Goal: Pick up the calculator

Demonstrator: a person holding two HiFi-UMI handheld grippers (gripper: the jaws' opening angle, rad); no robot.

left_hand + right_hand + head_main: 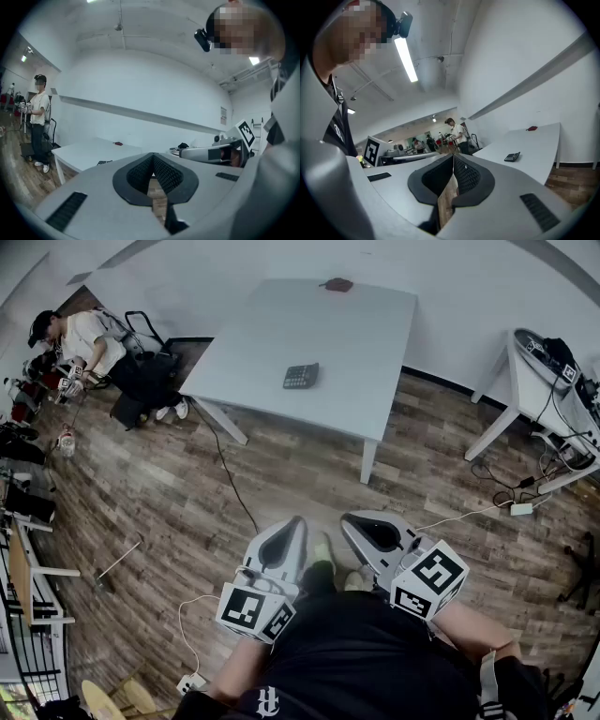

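The dark calculator [301,376] lies flat on the white table [281,324], far ahead of both grippers. My left gripper [297,522] and right gripper [350,519] are held low, close to my body over the wooden floor, side by side and pointing toward the table. Both are shut with nothing between the jaws. In the left gripper view the calculator [104,162] shows small on the table beyond the left gripper [152,157]. In the right gripper view the calculator [512,157] sits right of the right gripper [453,157].
A small dark red object [337,284] rests at the table's far edge. A second white table [525,381] with gear stands at the right, cables and a power strip [521,509] below it. A person [80,338] stands at the far left by a black chair [145,371].
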